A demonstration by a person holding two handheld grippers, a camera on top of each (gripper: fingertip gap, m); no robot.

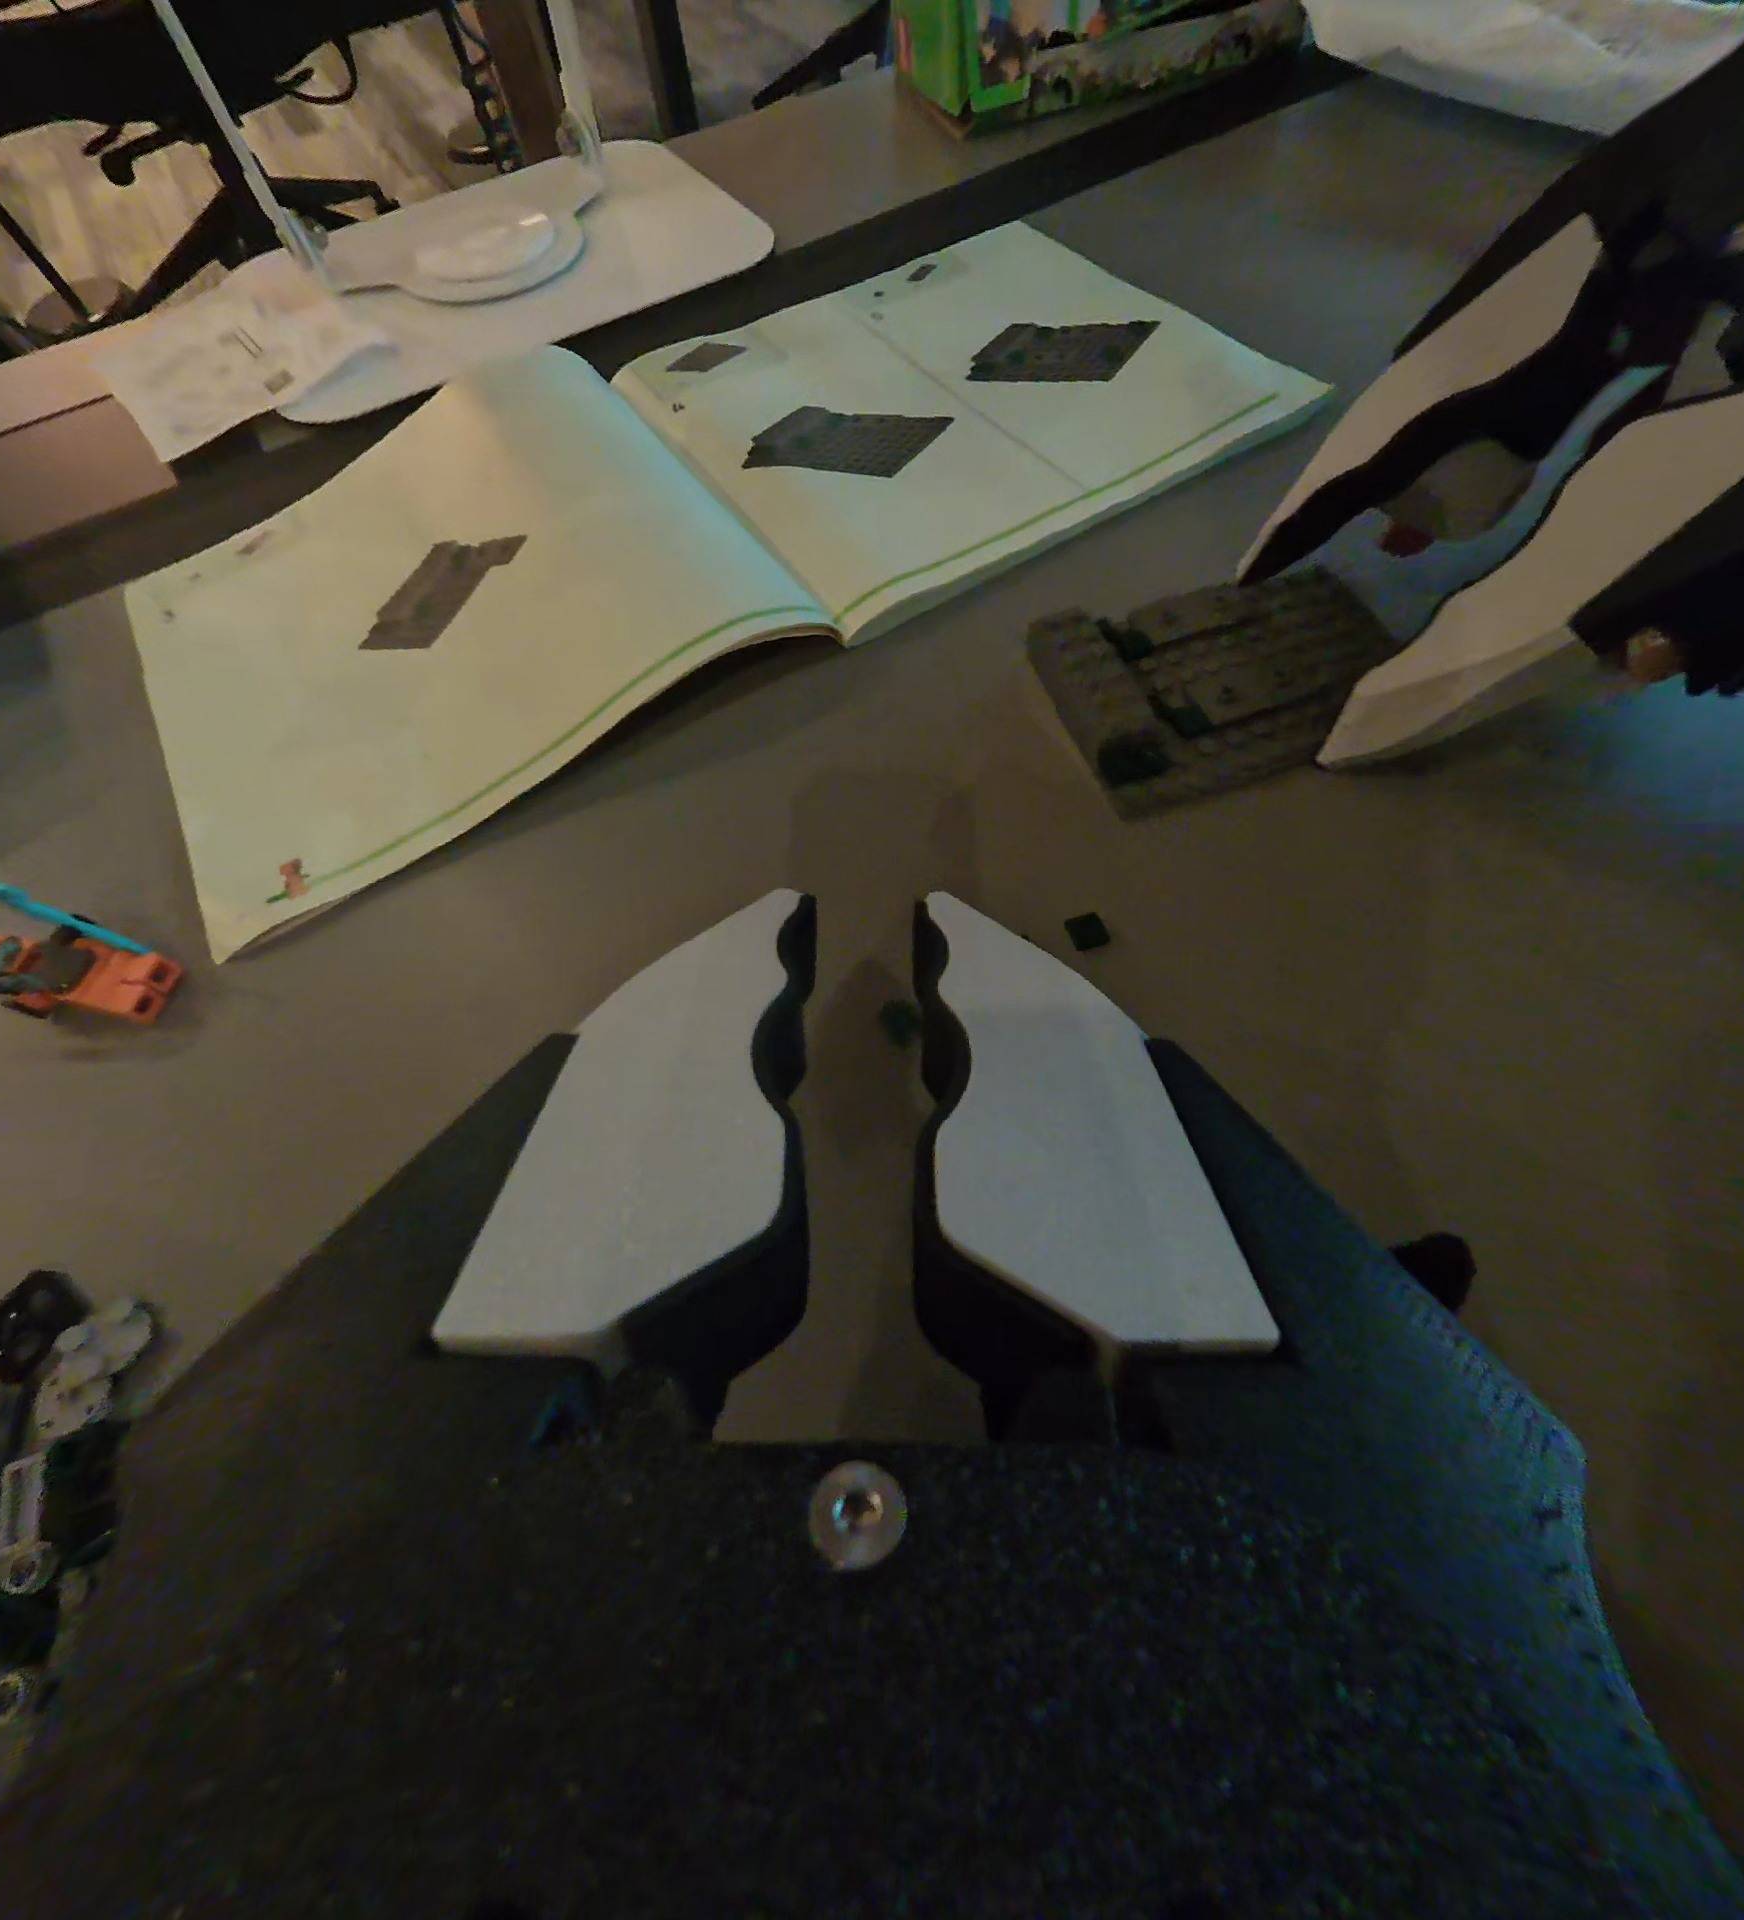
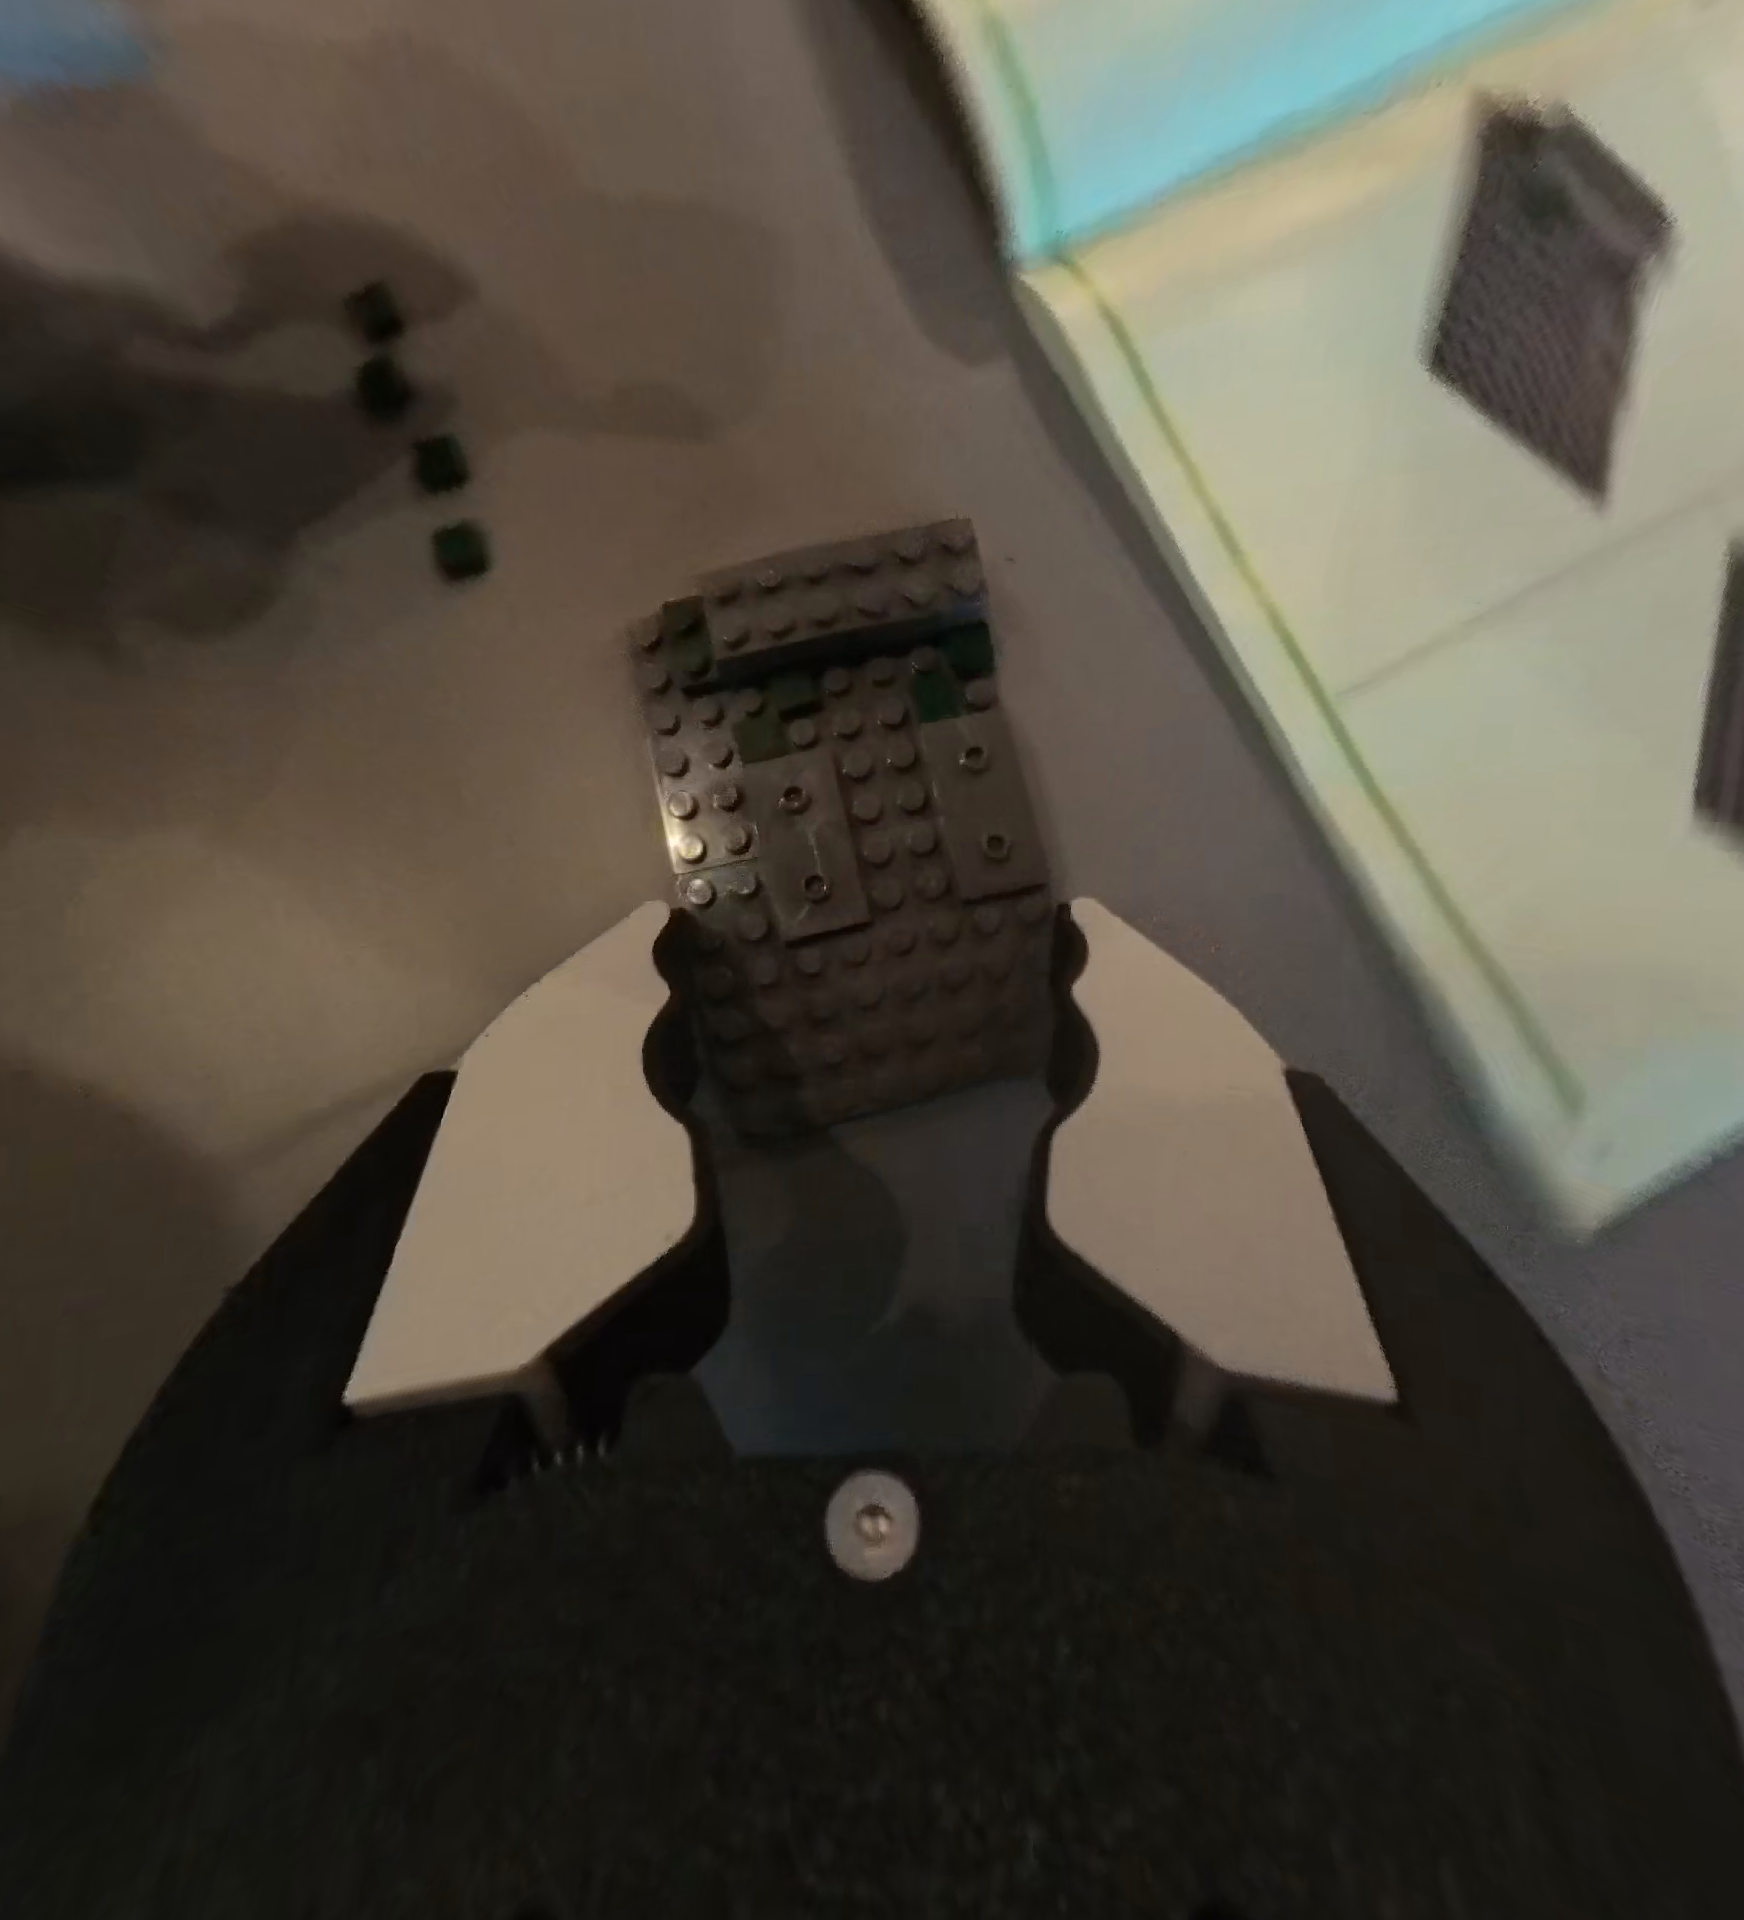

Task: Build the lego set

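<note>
Left gripper (image 1: 865,914): black grainy body, silver screw (image 1: 856,1513) at centre, white faceted fingers (image 1: 639,1143) with black wavy inner pads. Right gripper (image 2: 865,914): same build, silver screw (image 2: 872,1524), white fingers (image 2: 556,1174).

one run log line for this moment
right gripper: fingers astride grey lego base, grip unclear | left gripper: open, empty, over table | manual: open | green pieces: loose
</note>
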